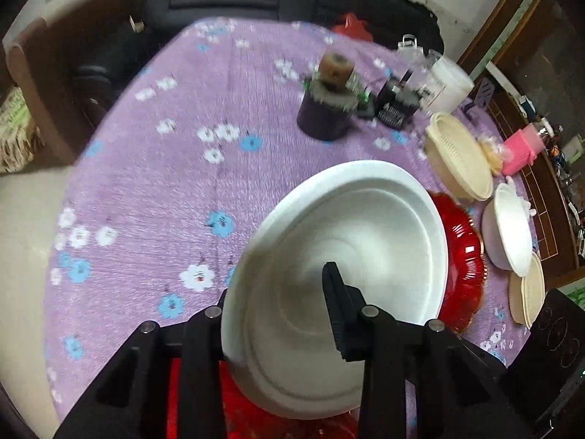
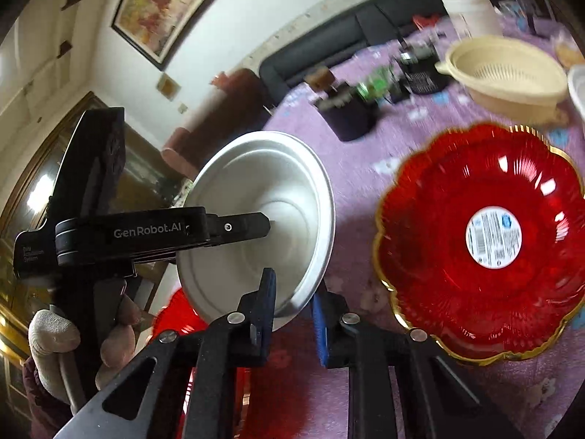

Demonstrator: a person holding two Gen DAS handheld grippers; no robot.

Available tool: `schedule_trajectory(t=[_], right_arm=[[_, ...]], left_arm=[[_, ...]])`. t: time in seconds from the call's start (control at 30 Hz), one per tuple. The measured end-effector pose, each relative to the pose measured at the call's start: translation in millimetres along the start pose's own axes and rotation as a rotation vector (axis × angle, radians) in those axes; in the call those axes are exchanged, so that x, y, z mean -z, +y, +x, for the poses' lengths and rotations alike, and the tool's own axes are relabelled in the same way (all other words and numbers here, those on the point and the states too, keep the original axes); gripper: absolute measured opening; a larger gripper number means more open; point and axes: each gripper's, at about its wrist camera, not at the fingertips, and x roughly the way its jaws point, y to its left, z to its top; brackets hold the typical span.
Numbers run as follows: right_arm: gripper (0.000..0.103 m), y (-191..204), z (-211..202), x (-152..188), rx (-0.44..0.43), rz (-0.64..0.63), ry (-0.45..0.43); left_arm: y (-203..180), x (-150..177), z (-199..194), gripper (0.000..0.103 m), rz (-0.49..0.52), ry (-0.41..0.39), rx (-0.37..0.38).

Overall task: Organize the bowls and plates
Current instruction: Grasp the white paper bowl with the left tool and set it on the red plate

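A white bowl (image 1: 351,263) is held tilted in the air over the purple flowered table (image 1: 153,183). My left gripper (image 1: 278,314) is shut on its near rim, one finger inside the bowl, the other hidden behind it. In the right wrist view the same white bowl (image 2: 256,226) has my right gripper (image 2: 294,303) straddling its lower rim, jaws close around it. The left gripper (image 2: 252,225) reaches in from the left. A red glass plate with a gold rim (image 2: 482,241) lies on the table to the right; it also shows behind the bowl (image 1: 460,256).
A cream strainer bowl (image 1: 457,157) (image 2: 508,73), a white bowl (image 1: 512,230) and a cream plate (image 1: 526,292) lie at the right. A dark pot (image 1: 325,113), a black box (image 1: 395,106) and a white bucket (image 1: 449,84) stand farther back. Another red item (image 2: 179,318) lies below the bowl.
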Motion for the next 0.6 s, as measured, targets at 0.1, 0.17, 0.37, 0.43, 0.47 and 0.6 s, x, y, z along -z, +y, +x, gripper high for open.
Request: schedule_trajectory(t=[0.1,0.17,0.37,0.43,0.47,0.6], right_arm=[[0.021,20.6,-17.0,0.7,-0.031,-0.062,-0.038],[0.021,34.7,-26.1,4.7,-0.050,-0.110,-0.051],[0.021,70.8,-23.4,33.3,-0.069,-0.236,0.029],[0.021,73.2,-16.2,42.6,-0.063,-0.261,0.063],[0.021,75.8,-9.6,48.9,-0.055,-0.277,0.090],[0.021,78.5,9.4,67.3,-0.022,-0.320,0.157]], left_arm=[[-4.6,13.2,-33.5,0.034,0.027,-0.062,-0.048],[-3.1,28.7,-55.5,0.035,0.034,-0.092,-0.078],[29.2,86.8,-73.4,0.036,-0.068,-0.059,-0.128],[45.3,107.0,-66.6,0.036,-0.121,-0.031,-0.125],[49.7,111.5,-63.6,0.036,-0.136,-0.023,-0.122],[68.3,128.0,-42.4,0.037,-0.216,0.023,-0.120]])
